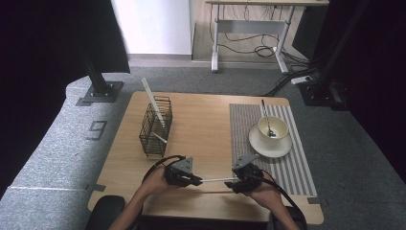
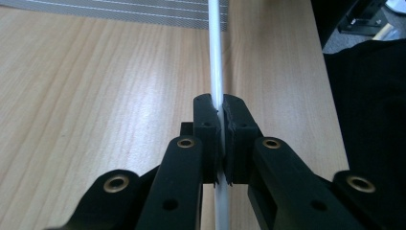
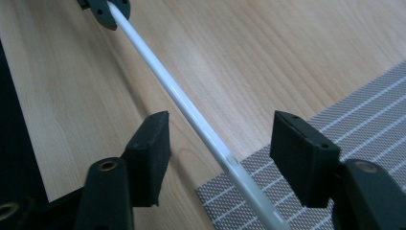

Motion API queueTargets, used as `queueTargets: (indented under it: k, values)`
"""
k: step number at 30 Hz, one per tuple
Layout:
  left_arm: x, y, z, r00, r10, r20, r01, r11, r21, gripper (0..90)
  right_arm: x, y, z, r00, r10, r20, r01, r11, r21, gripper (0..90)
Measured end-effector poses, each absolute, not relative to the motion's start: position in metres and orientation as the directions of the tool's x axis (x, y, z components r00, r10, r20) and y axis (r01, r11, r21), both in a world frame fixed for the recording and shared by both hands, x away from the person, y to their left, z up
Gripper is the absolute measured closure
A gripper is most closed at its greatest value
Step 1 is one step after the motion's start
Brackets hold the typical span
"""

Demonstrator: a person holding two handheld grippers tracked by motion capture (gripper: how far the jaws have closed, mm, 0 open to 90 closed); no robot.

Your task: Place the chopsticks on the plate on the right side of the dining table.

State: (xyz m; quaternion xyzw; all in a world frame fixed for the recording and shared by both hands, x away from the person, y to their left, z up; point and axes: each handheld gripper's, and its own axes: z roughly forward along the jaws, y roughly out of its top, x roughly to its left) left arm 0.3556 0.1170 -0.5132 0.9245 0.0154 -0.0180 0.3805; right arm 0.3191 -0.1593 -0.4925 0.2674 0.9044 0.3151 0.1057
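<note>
The left gripper (image 2: 221, 120) is clamped on the white stick (image 1: 218, 180) — held level just above the counter (image 1: 201, 124). The right gripper (image 3: 218, 151) stands wide open around its other end. I'd say mid-handover — the wire basket (image 1: 155, 127) still waits.

A white rod (image 1: 216, 180) runs between two black hand-held grippers, left (image 1: 197, 180) and right (image 1: 233, 181). The table (image 1: 201, 129) is pale wood-grain. At two o'clock lies a grey placemat (image 1: 244, 139) with white stripes, carrying cream crockery (image 1: 270, 139). The basket (image 1: 155, 127) at ten o'clock is black wire.
</note>
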Motion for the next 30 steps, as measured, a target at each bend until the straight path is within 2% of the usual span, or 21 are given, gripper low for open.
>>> queueTargets:
  k: [1, 4, 9, 15, 16, 20, 25, 30]
  values:
    - [0.3548, 0.1162, -0.5133, 0.999, 0.009, -0.047, 0.04, -0.711, 0.702, 85.8, 0.3191, -0.1593, -0.4925, -0.835, 0.55, -0.023, 0.417, 0.658, 0.627, 39.7]
    - [0.3527, 0.1141, -0.5133, 0.999, -0.01, -0.048, 0.027, -0.714, 0.699, 85.8, 0.3155, -0.1531, -0.4969, -0.853, 0.52, -0.042, 0.392, 0.693, 0.605, 50.1]
    - [0.3518, 0.1138, -0.5133, 0.998, -0.024, -0.052, 0.019, -0.715, 0.699, 85.8, 0.3136, -0.1512, -0.499, -0.869, 0.49, -0.065, 0.368, 0.729, 0.577, 57.9]
    - [0.3517, 0.1151, -0.5116, 0.998, -0.027, -0.05, 0.016, -0.714, 0.7, 85.9, 0.3125, -0.1531, -0.4971, -0.877, 0.473, -0.088, 0.351, 0.754, 0.554, 63.4]
    - [0.3518, 0.1152, -0.5113, 0.998, -0.027, -0.051, 0.016, -0.712, 0.702, 85.8, 0.3114, -0.1532, -0.4957, -0.881, 0.466, -0.088, 0.344, 0.757, 0.556, 66.9]
    - [0.3517, 0.1153, -0.5116, 0.998, -0.04, -0.04, 0.0, -0.711, 0.703, 85.7, 0.3101, -0.1526, -0.4953, -0.89, 0.447, -0.094, 0.328, 0.769, 0.548, 69.0]
    - [0.3517, 0.1146, -0.5129, 0.999, -0.034, -0.019, -0.011, -0.712, 0.702, 83.3, 0.3104, -0.153, -0.4956, -0.9, 0.431, -0.065, 0.334, 0.777, 0.533, 71.9]
    - [0.3527, 0.1169, -0.5108, 1.0, 0.011, 0.028, -0.012, -0.698, 0.716, 77.8, 0.3126, -0.1557, -0.4941, -0.916, 0.401, 0.025, 0.35, 0.765, 0.541, 77.4]
